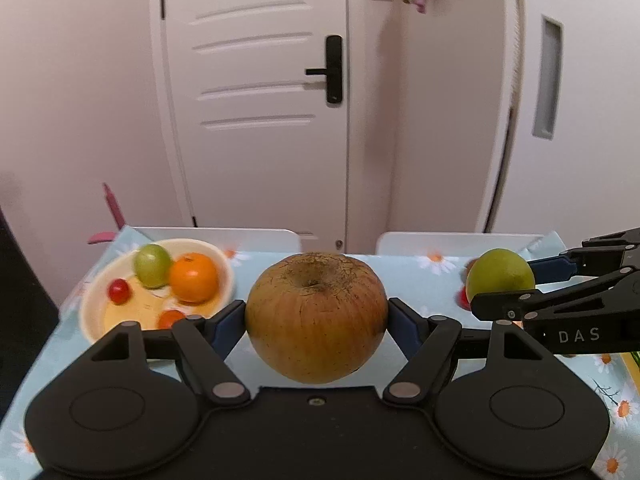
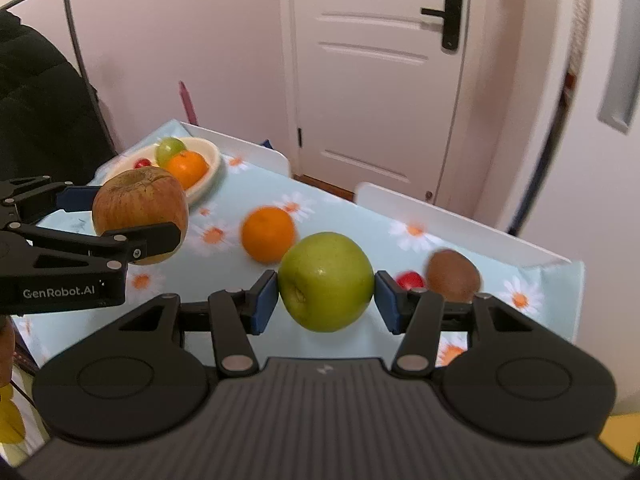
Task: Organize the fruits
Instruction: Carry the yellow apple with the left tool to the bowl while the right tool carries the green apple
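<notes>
My left gripper (image 1: pixel 316 320) is shut on a brownish russet apple (image 1: pixel 316 316) and holds it above the table; the apple also shows in the right wrist view (image 2: pixel 140 212). My right gripper (image 2: pixel 326 292) is shut on a green apple (image 2: pixel 326 282), also held above the table; it shows at the right of the left wrist view (image 1: pixel 500 280). A cream bowl (image 1: pixel 94 312) at the far left holds a green fruit (image 1: pixel 152 266), an orange (image 1: pixel 194 278) and small red fruits (image 1: pixel 119 291). An orange (image 2: pixel 268 234), a kiwi (image 2: pixel 454 276) and a small red fruit (image 2: pixel 410 280) lie on the cloth.
The table has a light blue daisy cloth (image 2: pixel 360 216) and white raised panels (image 2: pixel 460 220) along its far edge. A white door (image 1: pixel 256 92) stands behind. A black chair (image 2: pixel 36 92) is at the left.
</notes>
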